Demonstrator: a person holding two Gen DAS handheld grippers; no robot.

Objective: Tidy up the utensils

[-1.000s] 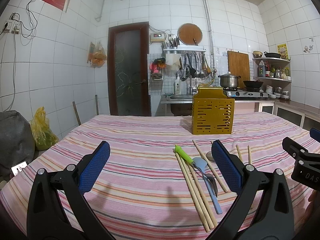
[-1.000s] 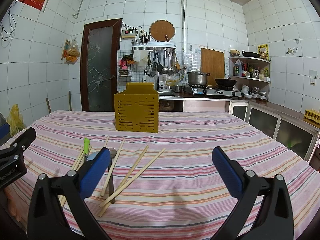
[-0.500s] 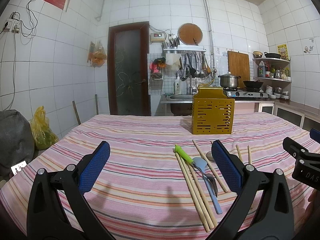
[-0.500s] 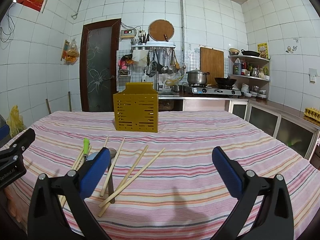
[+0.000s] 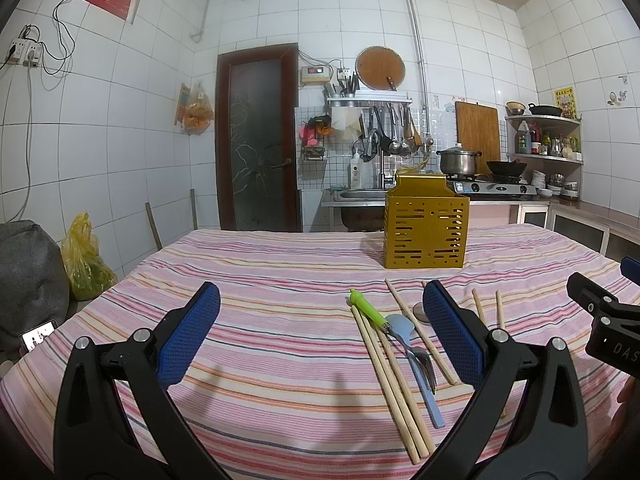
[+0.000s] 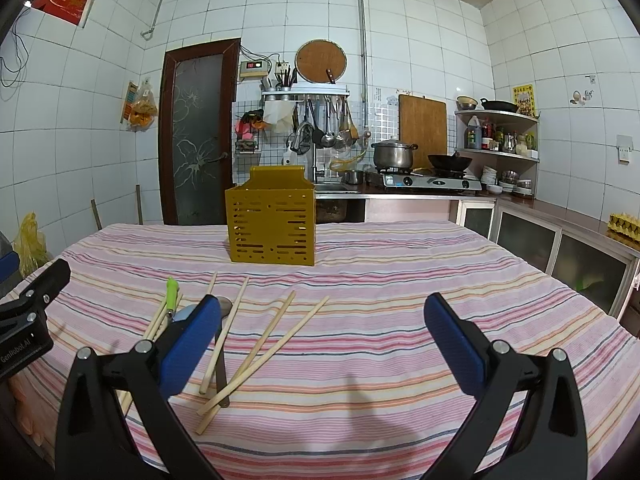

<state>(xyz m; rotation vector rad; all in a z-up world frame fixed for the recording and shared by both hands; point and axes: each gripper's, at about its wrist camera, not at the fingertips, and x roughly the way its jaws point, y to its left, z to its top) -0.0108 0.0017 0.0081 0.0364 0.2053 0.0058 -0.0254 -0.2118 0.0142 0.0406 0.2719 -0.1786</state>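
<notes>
A yellow slotted utensil holder (image 5: 425, 233) (image 6: 271, 223) stands upright mid-table on the striped cloth. In front of it lie several wooden chopsticks (image 5: 390, 374) (image 6: 265, 351), a green-handled fork (image 5: 368, 309) (image 6: 172, 290), a light blue spoon (image 5: 418, 364) and a dark spoon (image 6: 221, 354). My left gripper (image 5: 320, 332) is open and empty, low over the table, left of the utensils. My right gripper (image 6: 322, 338) is open and empty, right of them. Each gripper's side shows in the other's view.
The table's striped cloth (image 5: 256, 280) (image 6: 400, 272) reaches to the near and side edges. A yellow bag (image 5: 84, 260) and a grey seat (image 5: 28, 280) lie left of the table. Sink, stove (image 6: 424, 180) and cupboards stand behind.
</notes>
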